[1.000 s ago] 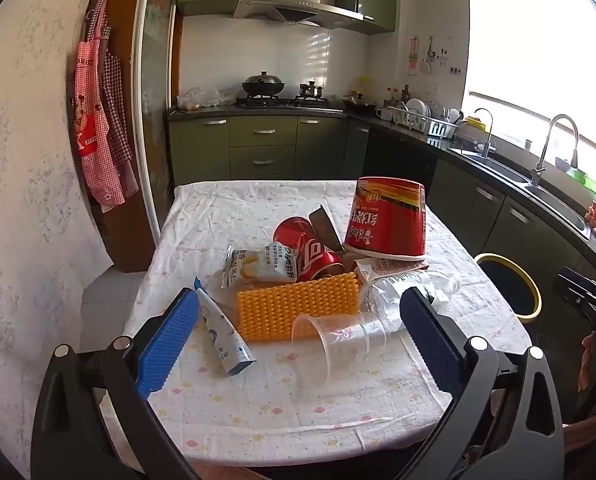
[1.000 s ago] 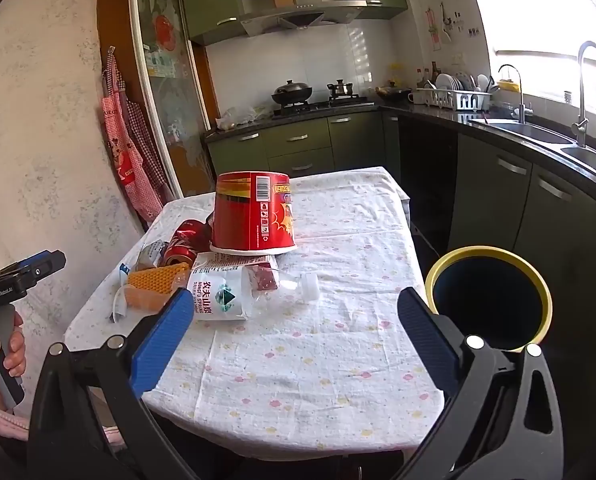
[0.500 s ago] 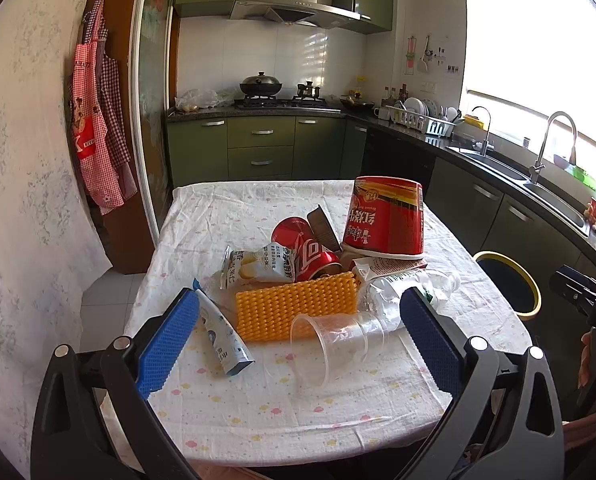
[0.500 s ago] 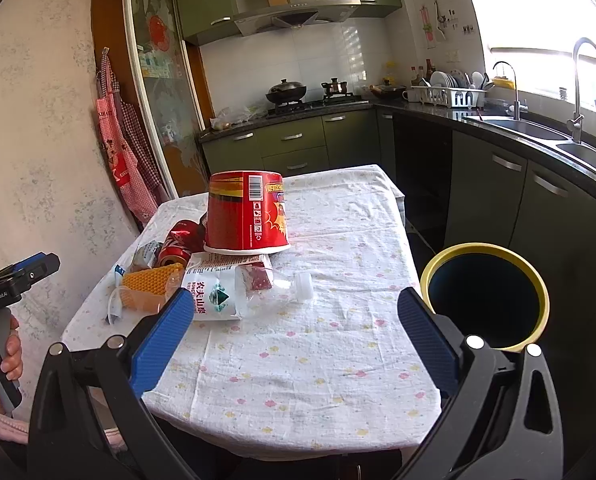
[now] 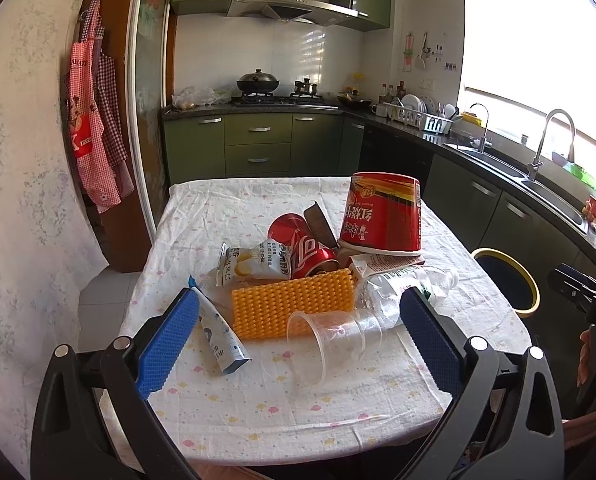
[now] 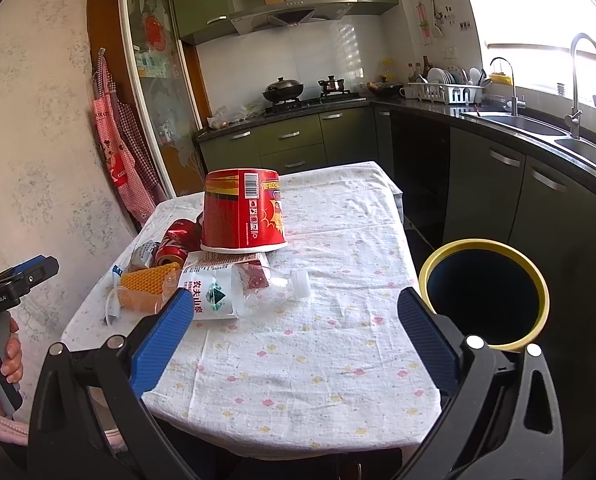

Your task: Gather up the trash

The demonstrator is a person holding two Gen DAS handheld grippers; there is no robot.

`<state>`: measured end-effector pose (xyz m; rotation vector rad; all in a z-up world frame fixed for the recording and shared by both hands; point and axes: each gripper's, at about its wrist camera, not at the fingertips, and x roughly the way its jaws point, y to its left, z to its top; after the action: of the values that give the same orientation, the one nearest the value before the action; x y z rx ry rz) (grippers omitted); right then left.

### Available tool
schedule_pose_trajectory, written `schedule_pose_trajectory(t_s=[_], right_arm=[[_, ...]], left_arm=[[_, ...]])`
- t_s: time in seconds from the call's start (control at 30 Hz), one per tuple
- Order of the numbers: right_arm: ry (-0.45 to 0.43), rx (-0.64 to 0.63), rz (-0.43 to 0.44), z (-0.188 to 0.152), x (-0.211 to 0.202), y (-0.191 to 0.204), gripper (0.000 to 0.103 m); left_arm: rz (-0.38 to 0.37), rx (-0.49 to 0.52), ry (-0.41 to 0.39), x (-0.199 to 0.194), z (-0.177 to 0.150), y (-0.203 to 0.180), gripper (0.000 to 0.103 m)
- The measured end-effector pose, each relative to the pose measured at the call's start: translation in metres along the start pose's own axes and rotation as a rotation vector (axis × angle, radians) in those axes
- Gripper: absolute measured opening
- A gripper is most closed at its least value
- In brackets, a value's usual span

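Observation:
Trash lies in a pile on the clothed table (image 5: pixel 258 412): an upturned red noodle tub (image 5: pixel 382 212), a red cola can (image 5: pixel 302 250), a snack wrapper (image 5: pixel 254 264), an orange ridged pad (image 5: pixel 294 306), a clear plastic cup (image 5: pixel 330 338) on its side, a crushed water bottle (image 6: pixel 234 292) and a white tube (image 5: pixel 218 334). My left gripper (image 5: pixel 298 340) is open, held before the cup and the pad. My right gripper (image 6: pixel 294 336) is open over the table's near right part, just short of the bottle. A yellow-rimmed bin (image 6: pixel 484 294) stands right of the table.
Green kitchen cabinets (image 5: pixel 258 148) with a stove stand behind the table. A counter with sink (image 6: pixel 538 128) runs along the right wall. Aprons (image 5: pixel 94 136) hang on the left wall. The tub also shows in the right wrist view (image 6: pixel 242 210).
Both views have shifted only slightly; the right gripper drifted a little to the right and closer to the table. Both grippers stay open and the trash has not moved.

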<state>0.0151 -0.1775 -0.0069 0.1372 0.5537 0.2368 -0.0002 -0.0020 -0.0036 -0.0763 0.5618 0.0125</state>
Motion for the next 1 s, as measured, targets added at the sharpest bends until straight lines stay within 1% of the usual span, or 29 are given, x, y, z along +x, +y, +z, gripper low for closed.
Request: schedule_pose_trajectory(t_s=[1.0], right_arm=[[0.005,0.002,0.001,-0.003,0.0043,-0.0002,0.097]], left_arm=[[-0.015,0.002,0.026,0.0088,-0.0043,-0.0027,0.099]])
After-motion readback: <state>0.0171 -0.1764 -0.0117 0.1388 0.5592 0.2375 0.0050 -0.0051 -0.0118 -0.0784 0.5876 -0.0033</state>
